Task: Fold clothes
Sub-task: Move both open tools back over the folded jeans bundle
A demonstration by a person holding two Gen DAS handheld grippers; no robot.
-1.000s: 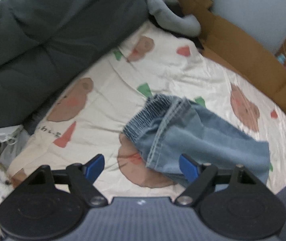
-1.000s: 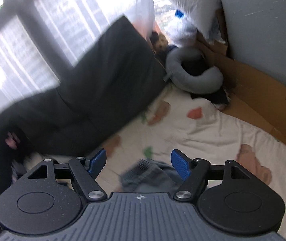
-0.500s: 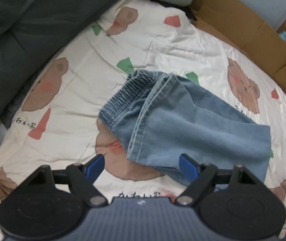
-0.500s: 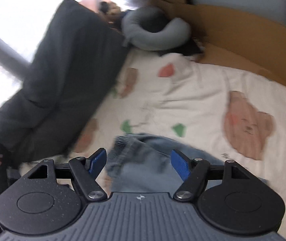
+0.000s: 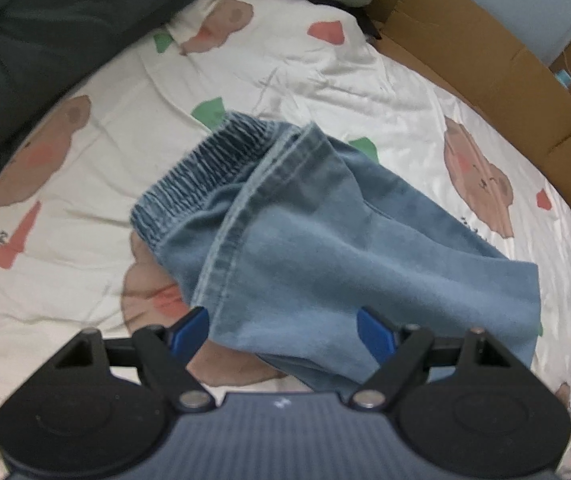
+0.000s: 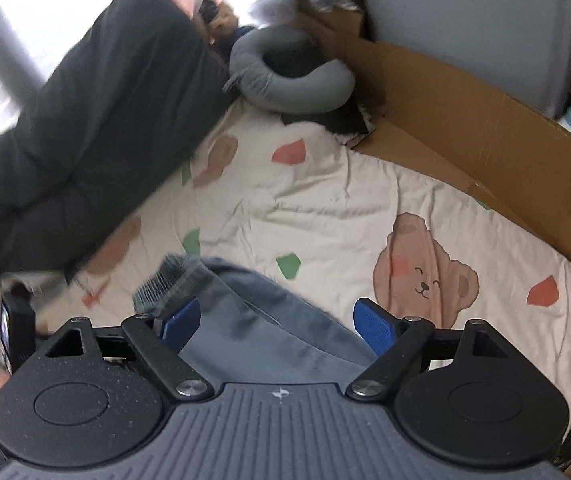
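Observation:
A pair of light blue denim shorts (image 5: 325, 240) with an elastic waistband (image 5: 205, 168) lies folded over on a cream bed sheet printed with bears (image 5: 325, 68). My left gripper (image 5: 283, 330) is open and empty, hovering just above the near edge of the shorts. In the right wrist view the shorts (image 6: 253, 320) lie below my right gripper (image 6: 277, 324), which is open and empty, with the waistband (image 6: 165, 276) to its left.
A dark grey quilt (image 5: 45, 28) lies along the left side of the bed. A grey neck pillow (image 6: 289, 76) sits at the far end. Brown cardboard (image 6: 465, 128) lines the right side, before a pale wall.
Both grippers have moved down and closer to the shorts, which now fill more of each view. Both stay open.

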